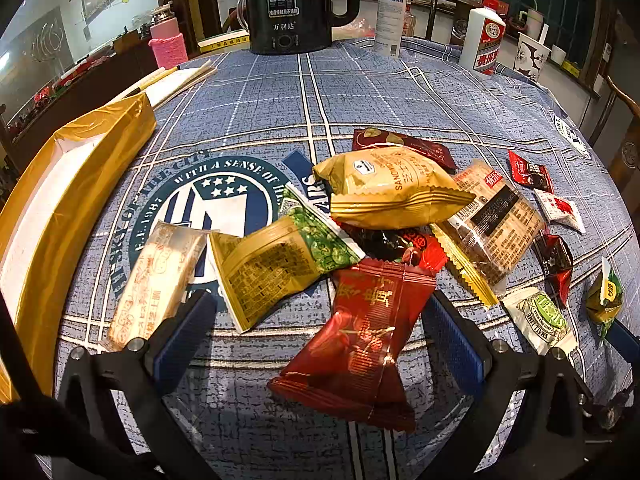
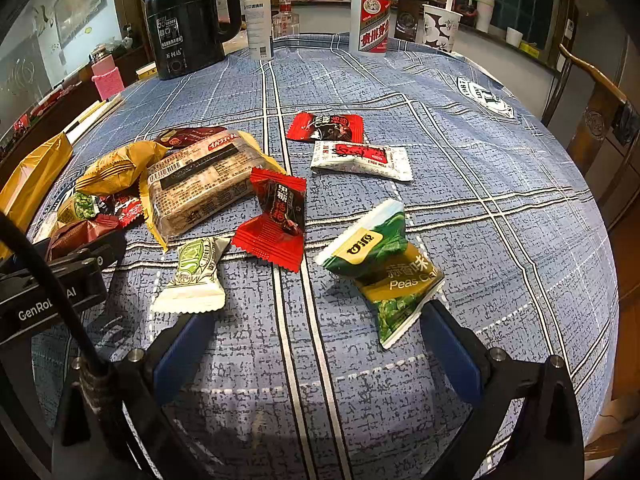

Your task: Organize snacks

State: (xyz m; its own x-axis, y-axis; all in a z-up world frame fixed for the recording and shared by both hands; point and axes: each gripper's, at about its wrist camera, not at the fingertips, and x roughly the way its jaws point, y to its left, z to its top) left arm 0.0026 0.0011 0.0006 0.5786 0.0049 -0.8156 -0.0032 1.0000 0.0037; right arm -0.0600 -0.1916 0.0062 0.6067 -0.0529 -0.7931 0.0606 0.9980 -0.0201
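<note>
The left claw point(image 1: 318, 334) stood wide, its blue pads either side of a dark red snack packet point(image 1: 356, 344) that lay flat on the desk's blue checked cloth point(image 1: 256, 92); neither pad touched the packet. The right claw point(image 2: 316, 354) was likewise spread wide and held nothing, with a green peas packet point(image 2: 384, 268) lying on the cloth just ahead, its lower end close to the right pad.

Most snacks sat in a loose heap in the middle of the desk: a gold sandwich-biscuit bag point(image 1: 384, 188) on top, a clear-wrapped brown cake point(image 1: 488, 220) beside it, a gold and green pea packet point(image 1: 276, 264) and a pale wafer packet point(image 1: 160, 276) to the left. A yellow-sided box point(image 1: 84, 168) stood at the left edge, apart from the heap. In the right view, a bright red candy packet point(image 2: 276, 220), a white and green candy point(image 2: 196, 276) and a white and red packet point(image 2: 360, 158) lay scattered singly. A black kettle point(image 2: 188, 20) and a white bottle point(image 2: 370, 20) stood at the far edge.
</note>
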